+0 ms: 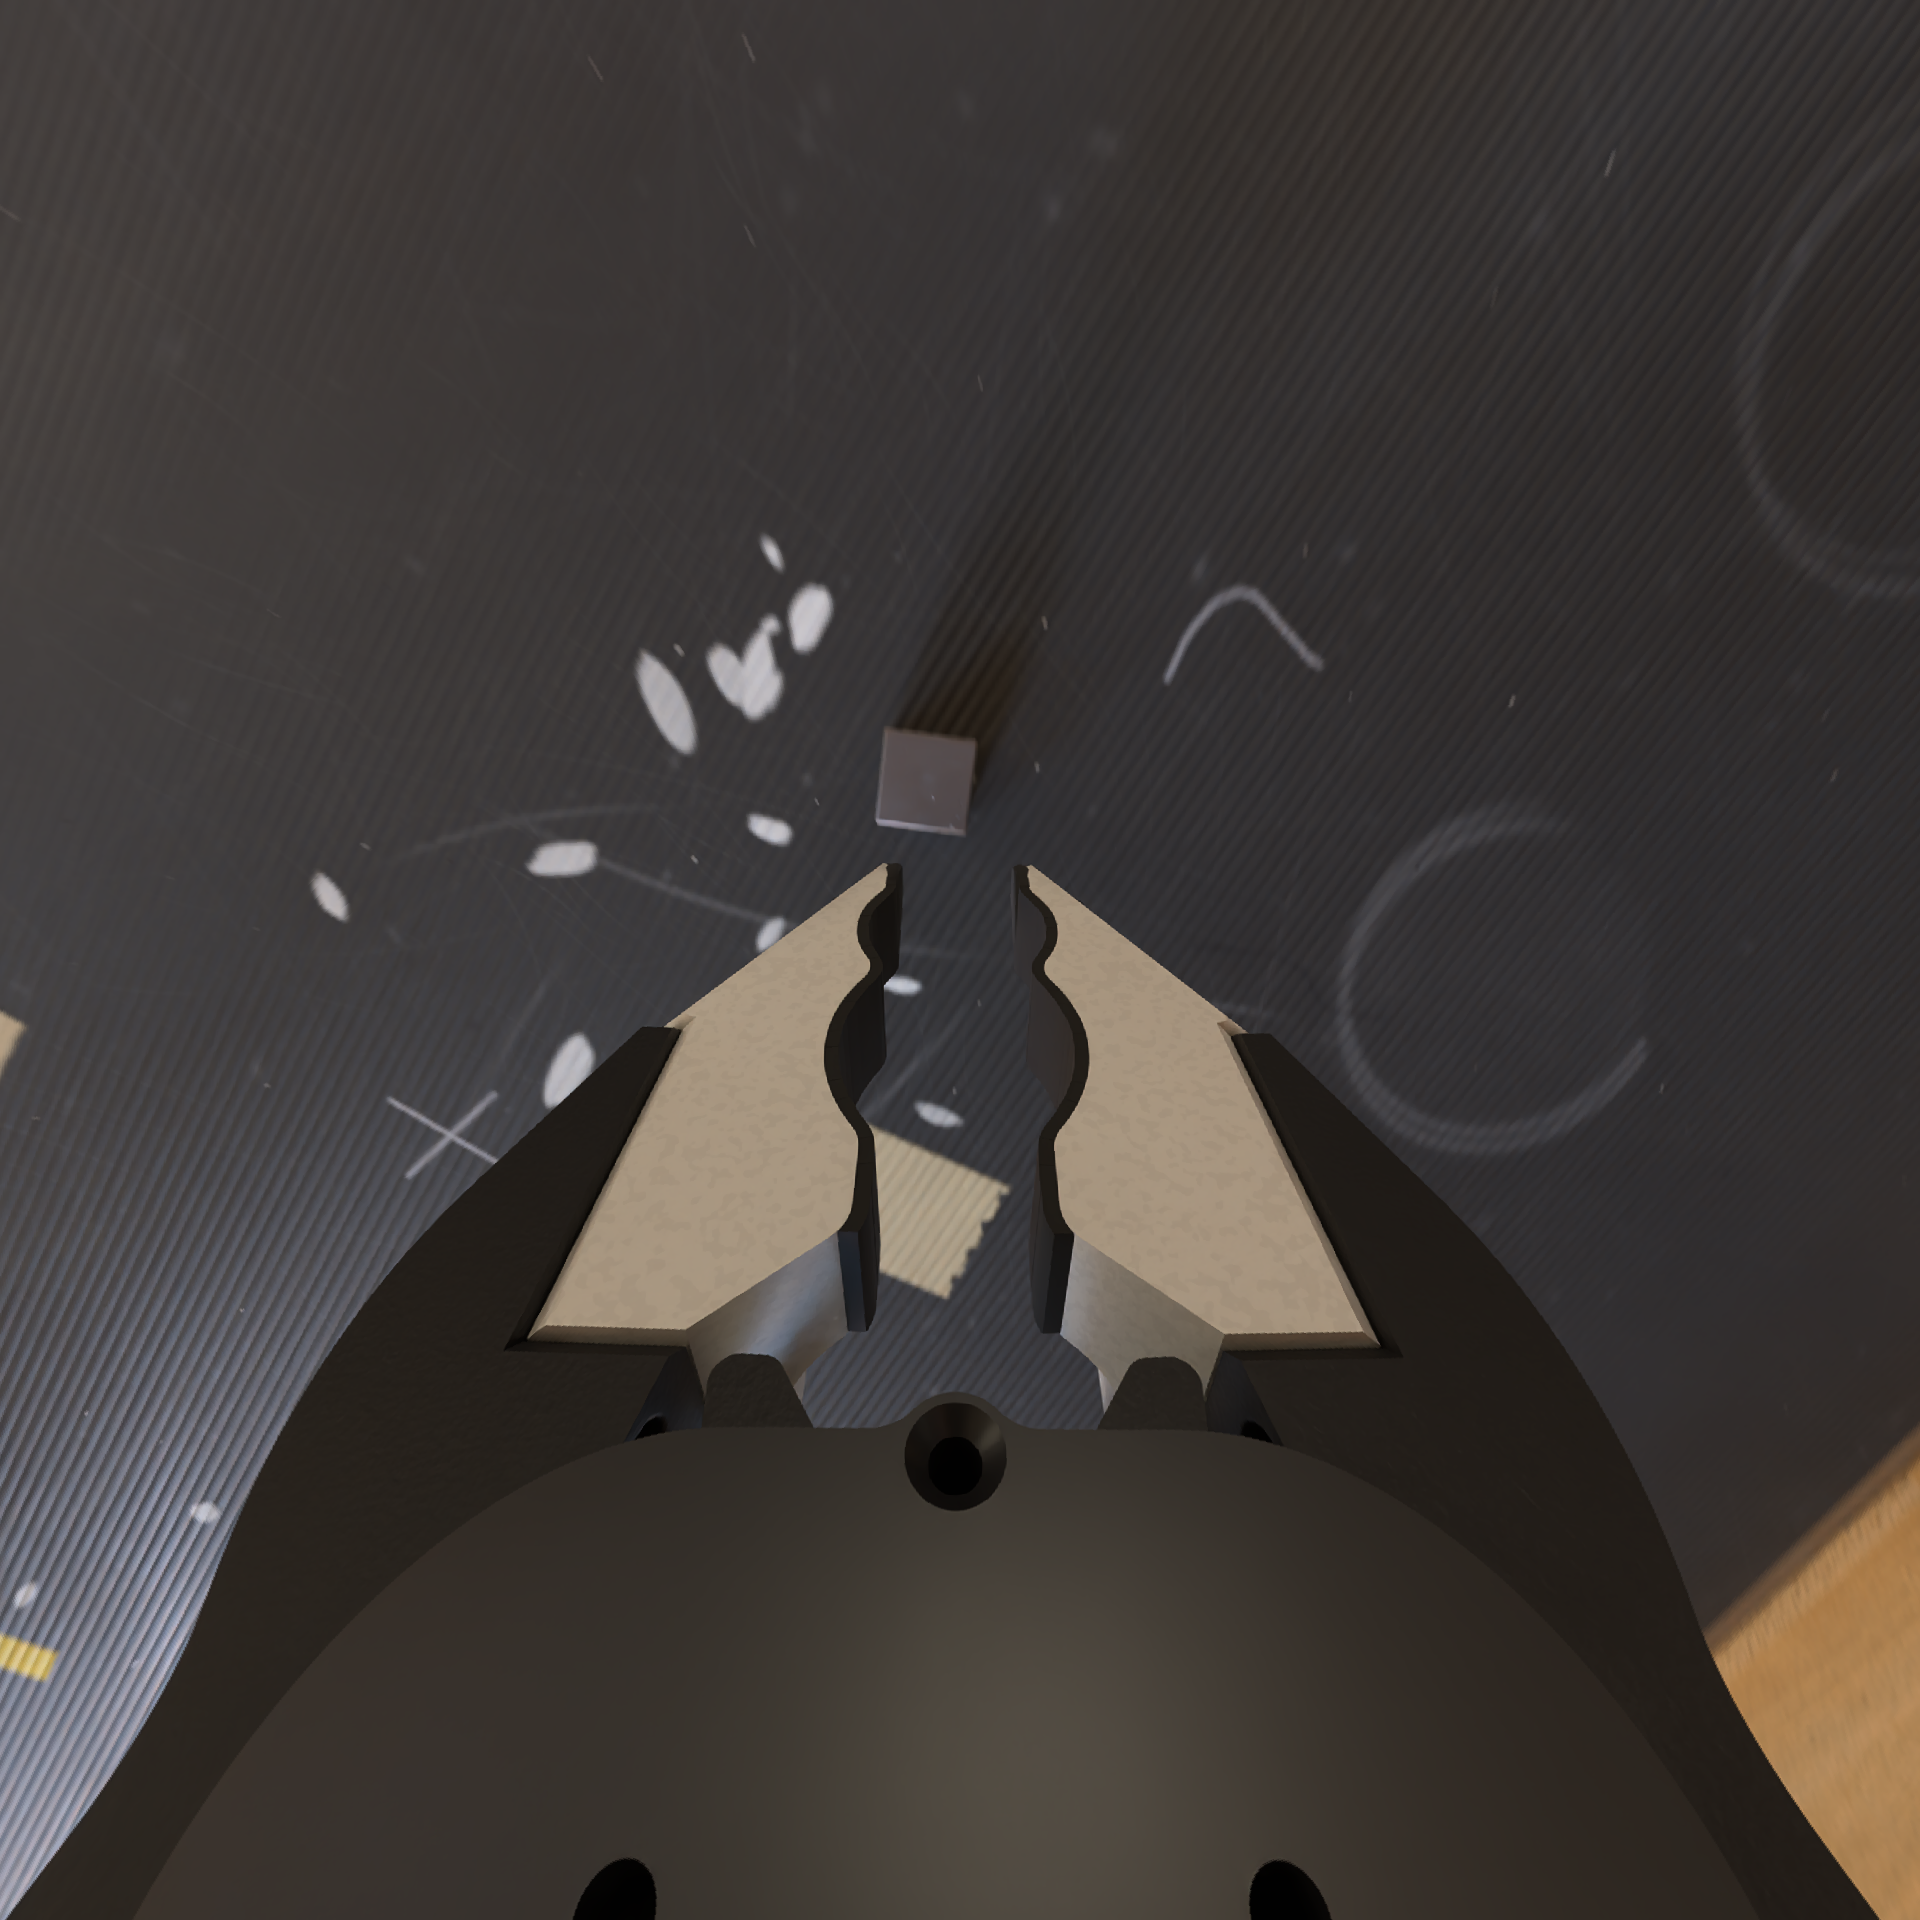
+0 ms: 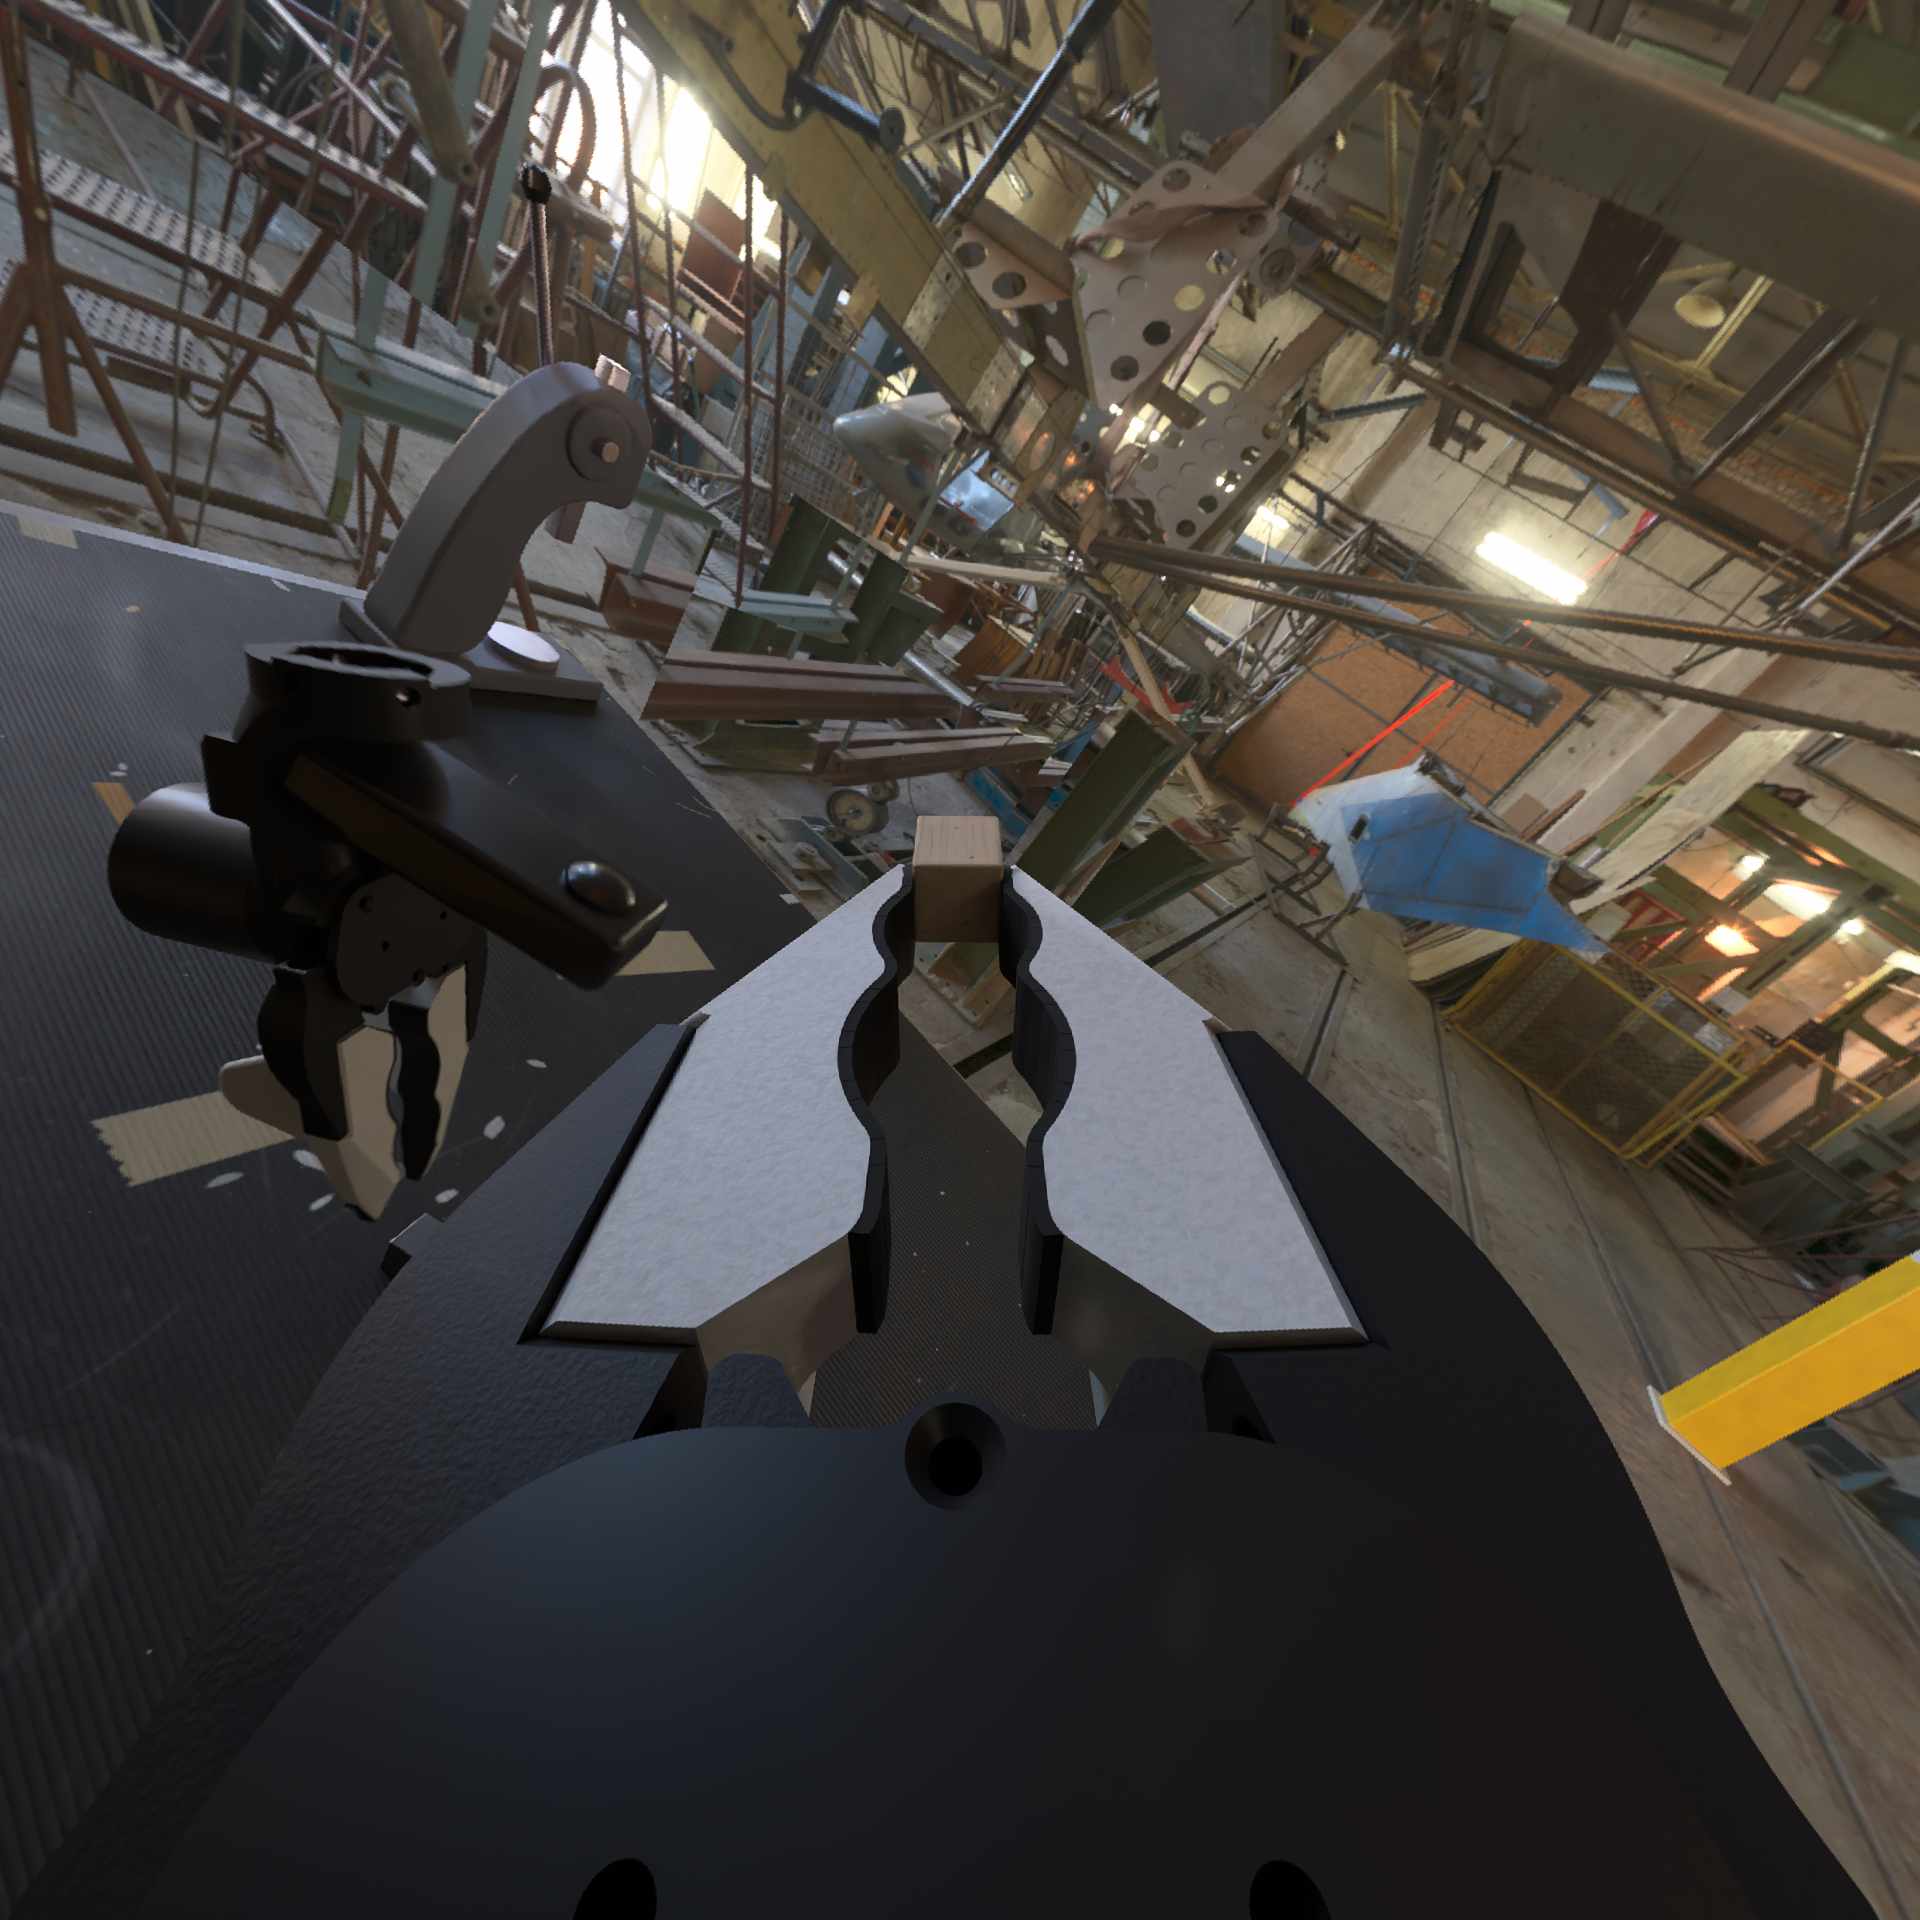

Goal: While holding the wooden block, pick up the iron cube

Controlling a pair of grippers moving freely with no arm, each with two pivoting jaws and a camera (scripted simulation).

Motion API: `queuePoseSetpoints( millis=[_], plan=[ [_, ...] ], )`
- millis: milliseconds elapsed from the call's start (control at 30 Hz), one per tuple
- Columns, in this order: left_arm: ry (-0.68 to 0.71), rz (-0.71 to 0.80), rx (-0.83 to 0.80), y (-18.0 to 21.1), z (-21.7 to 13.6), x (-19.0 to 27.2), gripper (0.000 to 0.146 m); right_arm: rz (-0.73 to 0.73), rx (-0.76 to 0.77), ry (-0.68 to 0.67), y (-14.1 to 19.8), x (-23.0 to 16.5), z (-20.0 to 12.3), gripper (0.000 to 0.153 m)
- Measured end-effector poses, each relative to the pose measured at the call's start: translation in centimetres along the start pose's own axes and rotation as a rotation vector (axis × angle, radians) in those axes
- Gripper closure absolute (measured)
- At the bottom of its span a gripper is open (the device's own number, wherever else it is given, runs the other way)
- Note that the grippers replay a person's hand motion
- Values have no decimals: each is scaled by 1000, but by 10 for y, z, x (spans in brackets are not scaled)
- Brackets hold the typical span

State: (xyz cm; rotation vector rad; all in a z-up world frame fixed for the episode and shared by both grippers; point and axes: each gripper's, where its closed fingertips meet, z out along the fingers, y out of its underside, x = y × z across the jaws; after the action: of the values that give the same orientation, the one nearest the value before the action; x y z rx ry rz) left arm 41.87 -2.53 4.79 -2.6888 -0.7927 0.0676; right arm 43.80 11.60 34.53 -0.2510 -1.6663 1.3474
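Observation:
In the left wrist view the small grey iron cube sits on the dark table, just beyond and slightly left of my left gripper, which is open and empty above the surface. In the right wrist view my right gripper is shut on the light wooden block, held at the fingertips in the air past the table edge. The left gripper also shows in the right wrist view, at the left, pointing down at the table. The iron cube is not visible there.
White paint flecks, chalk rings and tan tape pieces mark the table. A wooden edge shows at lower right. A grey clamp-like mount stands at the table's far edge. A yellow bar lies right.

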Motion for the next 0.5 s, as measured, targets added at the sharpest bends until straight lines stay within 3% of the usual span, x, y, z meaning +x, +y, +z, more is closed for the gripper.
queuePoseSetpoints(
  millis=[233,500],
  plan=[
    [4,8,-176,21,27,1,125,-2,36,21,-9,6,-12,138],
    [-99,98,-175,15,31,-7,121,-20,69,24,-19,6,-21,138]
  ],
)
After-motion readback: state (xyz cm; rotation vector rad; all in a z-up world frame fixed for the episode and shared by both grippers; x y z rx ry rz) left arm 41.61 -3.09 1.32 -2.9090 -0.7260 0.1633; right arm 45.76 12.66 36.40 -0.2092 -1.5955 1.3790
